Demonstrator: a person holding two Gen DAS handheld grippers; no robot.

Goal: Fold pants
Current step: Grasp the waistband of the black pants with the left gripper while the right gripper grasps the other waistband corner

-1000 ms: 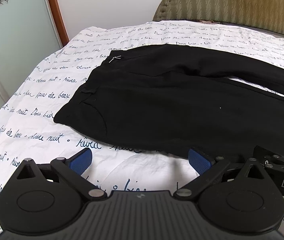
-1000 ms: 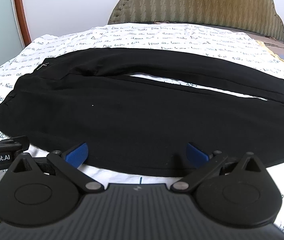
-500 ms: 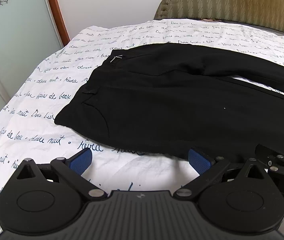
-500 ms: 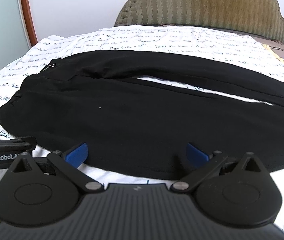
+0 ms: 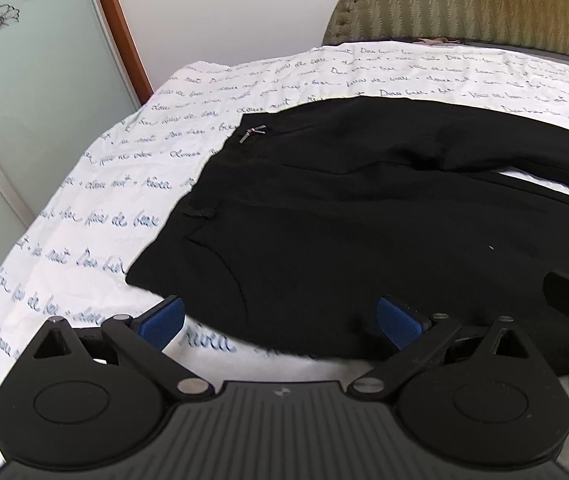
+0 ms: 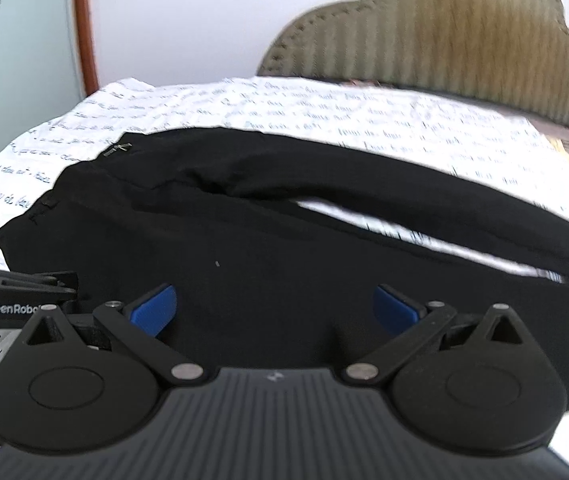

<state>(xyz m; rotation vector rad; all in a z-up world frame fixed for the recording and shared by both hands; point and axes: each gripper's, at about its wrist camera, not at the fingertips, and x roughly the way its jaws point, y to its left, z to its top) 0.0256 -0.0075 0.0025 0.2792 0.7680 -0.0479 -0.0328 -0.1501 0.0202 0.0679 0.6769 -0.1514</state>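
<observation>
You have a bed covered by a white sheet printed with blue cursive script (image 5: 132,184), with an olive quilted headboard (image 6: 444,40) at the far end and a frosted glass door with flower decals (image 5: 24,80) at far left. Spread flat across the sheet lie the black pants (image 5: 364,220), waistband to the left, legs running off to the right, so the long axis goes left to right across both views. The far leg splays away from the near one, with a sliver of sheet showing between them.

Your left gripper (image 5: 280,320) hangs at the near edge of the hip and waistband corner, jaws wide apart, holding nothing. Your right gripper (image 6: 274,308) sits just to its right over the near leg, jaws likewise spread and empty. The left is nearer the waistband; the right is nearer the legs. No fold looks made yet.

The small metal zipper pull (image 5: 252,133) lies at the far waistband corner. The sheet's script reads partly "douce nuit"; the left gripper's side shows "GenRobo" in the right view.
</observation>
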